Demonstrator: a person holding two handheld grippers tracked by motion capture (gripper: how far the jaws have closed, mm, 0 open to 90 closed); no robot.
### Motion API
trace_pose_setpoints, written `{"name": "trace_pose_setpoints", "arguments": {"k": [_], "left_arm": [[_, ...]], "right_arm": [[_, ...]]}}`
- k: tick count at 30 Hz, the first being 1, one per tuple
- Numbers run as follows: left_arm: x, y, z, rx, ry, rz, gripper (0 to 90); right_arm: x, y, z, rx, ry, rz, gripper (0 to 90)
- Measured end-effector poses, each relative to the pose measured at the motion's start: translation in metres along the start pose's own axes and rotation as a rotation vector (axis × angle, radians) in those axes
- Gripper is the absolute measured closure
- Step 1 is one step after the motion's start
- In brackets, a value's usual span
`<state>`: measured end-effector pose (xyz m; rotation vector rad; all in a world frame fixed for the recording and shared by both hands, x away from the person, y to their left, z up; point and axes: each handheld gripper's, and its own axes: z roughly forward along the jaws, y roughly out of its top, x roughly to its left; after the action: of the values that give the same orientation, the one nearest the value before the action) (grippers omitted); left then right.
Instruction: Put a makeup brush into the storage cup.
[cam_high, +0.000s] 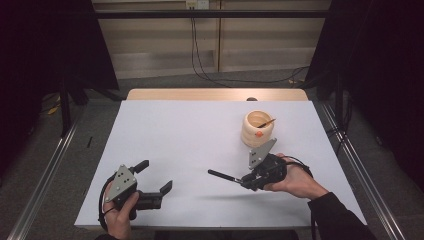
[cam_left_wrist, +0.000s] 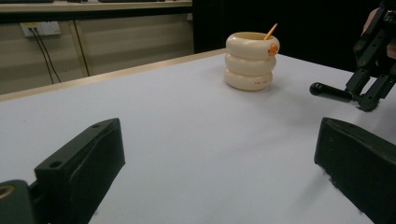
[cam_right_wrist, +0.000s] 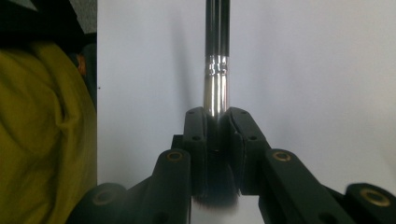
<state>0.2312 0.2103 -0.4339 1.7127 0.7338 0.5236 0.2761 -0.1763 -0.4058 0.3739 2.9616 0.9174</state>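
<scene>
The makeup brush (cam_high: 225, 176) is clamped in the right tongs (cam_high: 248, 178), held near its bristle end. In the right gripper view the two pads close on the shiny metal collar (cam_right_wrist: 215, 93), with dark bristles showing below them and the black handle running away from the camera. The grip sits at the collar, probably because that is the stiffest part and it leaves the long handle free to lead.

Taking the cream ringed holder (cam_high: 258, 129) as landmark: the brush lies nearly level just above the tabletop (cam_high: 190, 135), on the person's side of the holder and a little to its left, apart from it. The handle tip points away from the holder, toward the left tongs (cam_high: 156, 181). The holder stands upright near the far right of the tabletop, with a thin orange-tipped stick (cam_left_wrist: 270, 31) leaning out of its mouth, which suggests it serves as the store for such tools. Judged from this, the brush would have to be turned upright before it could go in.

The left tongs stand apart, nothing between them, resting low at the near left, well apart from the holder and seemingly waiting.
</scene>
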Motion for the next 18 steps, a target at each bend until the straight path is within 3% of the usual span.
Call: {"name": "trace_pose_setpoints", "arguments": {"k": [2,5,9,18], "left_arm": [[-0.0003,0.0002,0.0,0.01,-0.002,0.01,1.5],[-0.0022,0.0006,0.0003,-0.001,-0.01,0.001,1.4],[-0.0012,0.0008,-0.0006,0.004,-0.014,0.004,1.4],[-0.0021,0.0053,0.0009,0.004,-0.035,-0.016,0.6]], "right_arm": [[0.0012,0.003,0.0003,0.035,0.002,-0.022,78.5],[0.0009,0.0056,0.0023,0.038,0.009,-0.042,78.5],[0.0026,0.0041,0.0082,0.085,0.013,-0.025,78.5],[-0.0001,0.0021,0.0073,0.078,0.017,-0.04,78.5]]}}
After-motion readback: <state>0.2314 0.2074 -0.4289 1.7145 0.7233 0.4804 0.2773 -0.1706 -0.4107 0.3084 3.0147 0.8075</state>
